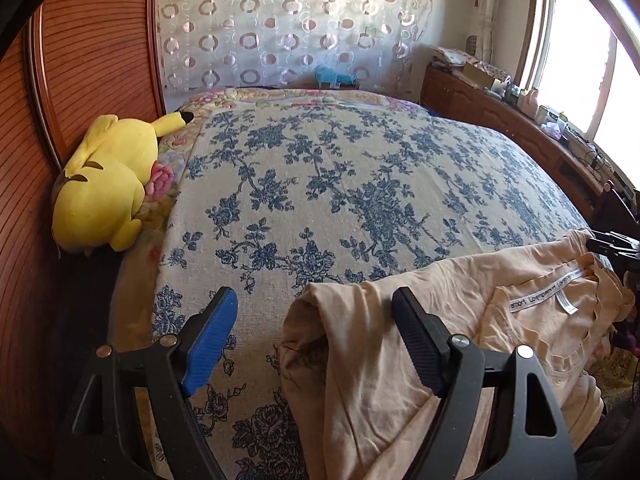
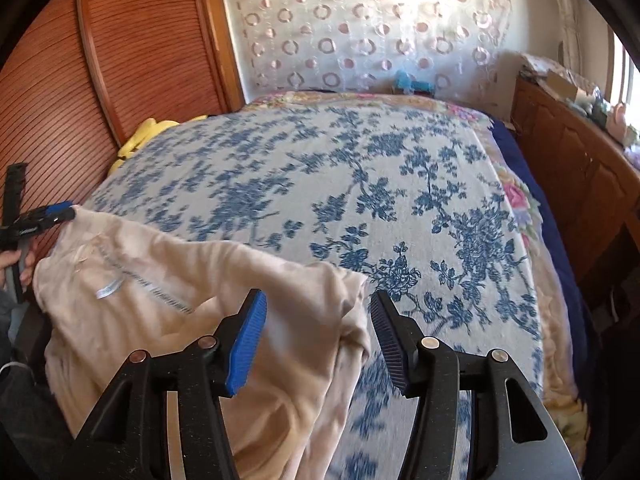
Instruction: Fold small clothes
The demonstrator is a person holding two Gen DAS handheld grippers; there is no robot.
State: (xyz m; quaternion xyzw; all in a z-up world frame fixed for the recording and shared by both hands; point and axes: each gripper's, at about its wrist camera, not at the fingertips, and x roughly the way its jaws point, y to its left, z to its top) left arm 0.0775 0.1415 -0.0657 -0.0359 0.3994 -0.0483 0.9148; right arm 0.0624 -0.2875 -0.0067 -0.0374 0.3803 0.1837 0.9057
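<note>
A peach shirt [image 1: 460, 320] with a white neck label lies crumpled at the near edge of the bed [image 1: 320, 180], which has a blue-flowered cover. My left gripper [image 1: 314, 308] is open, and a folded corner of the shirt sits between its jaws without either pad pressing it. The right wrist view shows the same shirt [image 2: 160, 280] at lower left. My right gripper [image 2: 318, 312] is open over the shirt's right edge, with cloth under the gap. The left gripper [image 2: 52, 212] shows at that view's left edge, with a hand [image 2: 12, 264] below it.
A yellow plush toy [image 1: 108, 184] lies at the bed's left side against a ribbed wooden panel [image 1: 88, 60]. A wooden cabinet [image 1: 500, 108] with clutter runs along the right under a bright window. A small blue toy [image 1: 334, 76] sits at the far end.
</note>
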